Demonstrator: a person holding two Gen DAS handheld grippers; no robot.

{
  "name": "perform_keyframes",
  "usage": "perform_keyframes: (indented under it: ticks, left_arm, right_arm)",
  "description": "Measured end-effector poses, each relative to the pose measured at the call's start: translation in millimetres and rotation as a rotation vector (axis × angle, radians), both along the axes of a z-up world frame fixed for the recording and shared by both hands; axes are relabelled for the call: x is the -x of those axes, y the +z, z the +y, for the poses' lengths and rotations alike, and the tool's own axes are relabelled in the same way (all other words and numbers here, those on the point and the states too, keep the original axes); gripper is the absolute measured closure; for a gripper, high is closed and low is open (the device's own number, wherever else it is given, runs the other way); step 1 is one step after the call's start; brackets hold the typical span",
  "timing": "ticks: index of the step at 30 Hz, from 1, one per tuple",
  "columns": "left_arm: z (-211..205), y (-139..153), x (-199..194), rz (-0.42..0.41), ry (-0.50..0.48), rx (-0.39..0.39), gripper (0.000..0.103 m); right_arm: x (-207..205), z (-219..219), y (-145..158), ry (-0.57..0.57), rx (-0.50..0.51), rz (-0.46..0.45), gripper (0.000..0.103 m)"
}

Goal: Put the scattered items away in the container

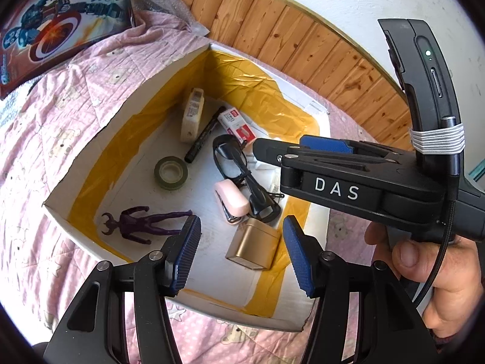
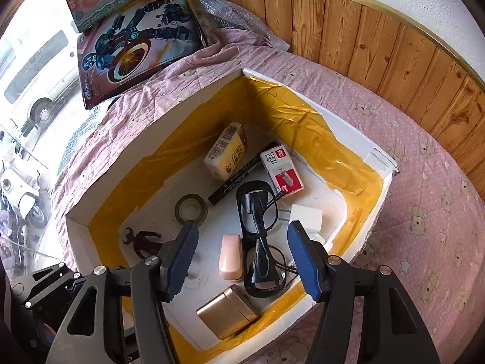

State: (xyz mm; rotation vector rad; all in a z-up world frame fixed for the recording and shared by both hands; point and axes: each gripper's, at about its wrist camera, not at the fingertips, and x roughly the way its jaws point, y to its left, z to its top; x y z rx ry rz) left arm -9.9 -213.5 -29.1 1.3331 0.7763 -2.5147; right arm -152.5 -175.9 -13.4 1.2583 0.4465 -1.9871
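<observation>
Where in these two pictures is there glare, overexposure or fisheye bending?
Left wrist view: the wood panelling curves strongly and the yellow tape lining the box shines. Right wrist view: the window area with the van is washed out; the toy package reflects light.

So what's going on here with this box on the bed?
A person holds a tool in each hand over a white box on the bed. Both the left tool and the right tool are open and empty. In the box lie glasses, tape, a marker, a gold tin, a stapler and a purple figure.
</observation>
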Motion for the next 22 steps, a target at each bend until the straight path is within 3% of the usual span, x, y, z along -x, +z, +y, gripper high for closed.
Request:
perform_keyframes:
  ticks: [6,12,19,22]
  left_arm:
    - [6.9,14.6,-10.4,0.01,0.001,0.108,0.043]
    - [16.7,22.4,-23.4,0.039,-0.011,0.194,0.042]
    - [29.2,32.7,-43.6,0.068,0.013,0.266,0.04]
    - [28.5,32.0,-49.8,0.044,0.01,0.233,0.04]
  right_arm:
    - [-18.0,9.5,10.6,0.016,0.005,0.026,0.037]
    - [-51.2,30.3,31.7,0.046,0.014,0.125,0.029]
    - [-77.5,44.0,50.5,0.083,0.005,0.199,0.028]
    - [-85.5,43.0,53.8,0.1,-0.002,0.206,0.028]
